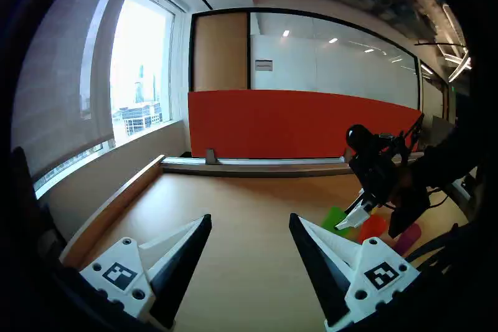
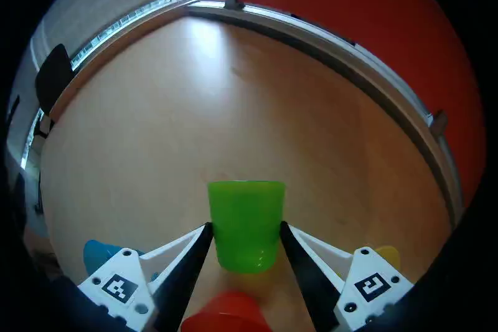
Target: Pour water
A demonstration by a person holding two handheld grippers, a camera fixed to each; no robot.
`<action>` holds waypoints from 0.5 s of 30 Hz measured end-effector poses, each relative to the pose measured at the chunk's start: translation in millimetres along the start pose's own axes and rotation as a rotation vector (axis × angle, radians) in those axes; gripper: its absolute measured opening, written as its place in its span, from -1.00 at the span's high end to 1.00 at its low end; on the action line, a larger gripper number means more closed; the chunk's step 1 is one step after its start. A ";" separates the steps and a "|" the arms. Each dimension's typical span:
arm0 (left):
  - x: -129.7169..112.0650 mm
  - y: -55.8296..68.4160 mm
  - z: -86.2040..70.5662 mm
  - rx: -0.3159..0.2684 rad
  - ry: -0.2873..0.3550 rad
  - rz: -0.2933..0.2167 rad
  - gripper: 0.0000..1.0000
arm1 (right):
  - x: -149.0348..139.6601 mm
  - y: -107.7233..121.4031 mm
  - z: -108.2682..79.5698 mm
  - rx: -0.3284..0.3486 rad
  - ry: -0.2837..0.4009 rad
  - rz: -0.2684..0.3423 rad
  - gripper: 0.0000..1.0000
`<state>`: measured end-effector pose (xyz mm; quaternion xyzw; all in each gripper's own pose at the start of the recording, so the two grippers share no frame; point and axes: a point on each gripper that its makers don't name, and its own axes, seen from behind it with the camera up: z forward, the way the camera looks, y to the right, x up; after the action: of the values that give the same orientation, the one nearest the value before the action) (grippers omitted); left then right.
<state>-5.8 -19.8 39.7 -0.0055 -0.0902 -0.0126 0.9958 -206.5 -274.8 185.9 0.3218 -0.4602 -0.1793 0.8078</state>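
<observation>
Right gripper view has the green cup [image 2: 246,232] dead centre, low in the frame, upright with its mouth up and its long axis vertical. The right gripper [image 2: 246,227] has it straight ahead between its fingers, and both black tips lie against the cup's walls, a pinch by the look of it. So any tilt to pour looks like the right side's job. At the bottom of the left gripper view, the left gripper [image 1: 249,220] is spread wide on nothing, with bare wooden table [image 1: 249,207] ahead and the cups well off at the right of that frame. Around the green cup sit a red cup [image 2: 225,313], cut off at the bottom edge, a blue cup [image 2: 98,251] lower left and a yellow object [image 2: 389,255] lower right, both half hidden behind the finger mounts. The green cup's inside is hidden, so whether it holds water cannot be told.
</observation>
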 end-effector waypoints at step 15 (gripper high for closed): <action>1.8 -2.5 -3.7 0.007 0.002 0.003 -0.85 | 1.7 -3.5 -2.8 0.013 0.029 0.007 -0.65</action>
<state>-3.5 -22.4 36.4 -0.0022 -0.0894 -0.0109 0.9959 -203.2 -277.3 183.6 0.3281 -0.4506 -0.1687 0.8129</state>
